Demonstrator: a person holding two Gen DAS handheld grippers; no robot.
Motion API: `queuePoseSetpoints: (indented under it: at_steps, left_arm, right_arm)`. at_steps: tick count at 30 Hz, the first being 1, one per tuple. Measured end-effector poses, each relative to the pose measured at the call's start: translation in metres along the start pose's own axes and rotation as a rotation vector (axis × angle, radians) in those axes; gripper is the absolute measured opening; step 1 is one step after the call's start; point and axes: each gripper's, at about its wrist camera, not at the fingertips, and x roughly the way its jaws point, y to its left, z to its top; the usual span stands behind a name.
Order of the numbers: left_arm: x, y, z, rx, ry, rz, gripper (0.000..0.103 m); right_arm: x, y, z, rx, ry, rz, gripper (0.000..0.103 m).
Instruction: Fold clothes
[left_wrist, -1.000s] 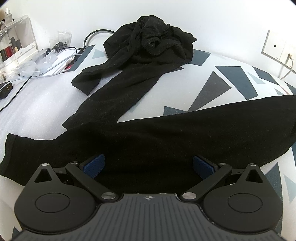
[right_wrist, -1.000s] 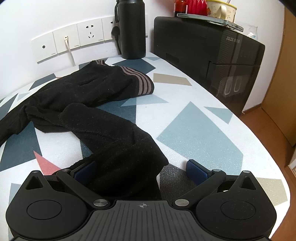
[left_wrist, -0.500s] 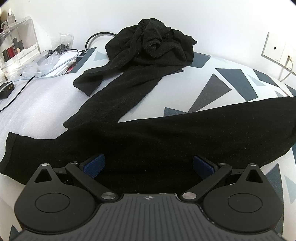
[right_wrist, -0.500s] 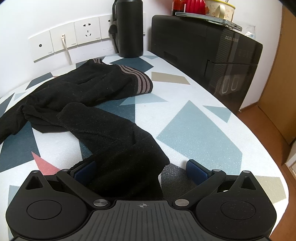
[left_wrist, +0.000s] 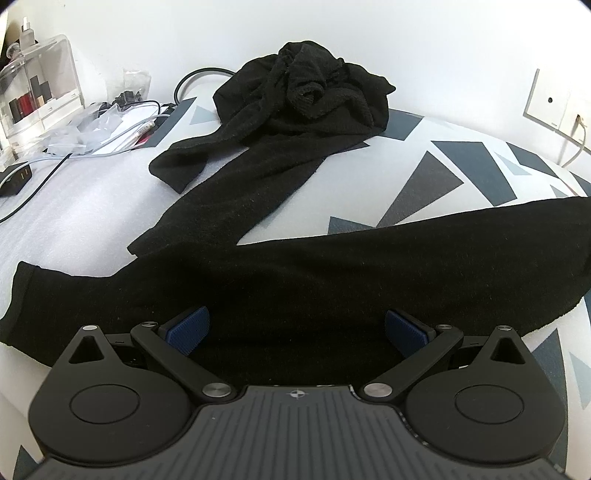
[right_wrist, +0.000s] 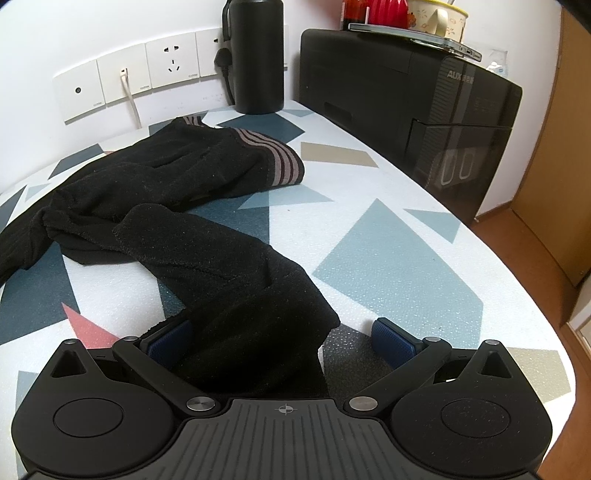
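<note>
On the worktop (right_wrist: 388, 258): a white covering printed with grey, blue and red triangles lay under all my clothes.
Left tongs (left_wrist: 297, 330): I held them wide open over the long black garment (left_wrist: 332, 266), its cloth lying between the blue pads (left_wrist: 186, 328) but not pinched.
Right tongs (right_wrist: 279, 341): I held these spread wide too; the end of the black trousers (right_wrist: 207, 266) lay across the left pad and into the gap, while the right pad stood clear over bare covering.
Long black garment: it stretched flat across the left view from edge to edge, a hemmed end at far left.
Heap (left_wrist: 310, 96): a second black garment sat bunched near the wall, one strip trailing down to touch the long one.
Striped waistband (right_wrist: 273, 162): it lay beyond my right tongs, near the black bottle (right_wrist: 255, 55).
Wall sockets (right_wrist: 147, 81): behind the clothes.
Black appliance (right_wrist: 406, 110): beside the worktop, at right.
Clear box (left_wrist: 40, 88) and cables (left_wrist: 92, 147): far left.
</note>
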Motion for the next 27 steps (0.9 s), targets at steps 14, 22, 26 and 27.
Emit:
queuePoseSetpoints:
  at_steps: [14, 22, 26, 27]
  left_arm:
    - [0.0002, -0.0012, 0.0002, -0.013, -0.006, 0.012, 0.103]
    - [-0.0003, -0.0003, -0.0031, -0.002, -0.026, 0.005, 0.103]
    - [-0.0008, 0.0, -0.0047, 0.007, -0.038, 0.0, 0.103]
    - [-0.001, 0.0001, -0.0051, 0.009, -0.04, -0.001, 0.103]
  right_arm:
    - [-0.001, 0.0008, -0.0014, 0.002, 0.002, -0.002, 0.102]
    - [-0.0006, 0.0009, -0.0002, 0.003, 0.0, -0.004, 0.102]
    - [-0.0006, 0.0011, -0.0012, 0.005, -0.006, -0.006, 0.102]
    - [-0.0006, 0.001, -0.0015, 0.005, -0.008, -0.006, 0.102]
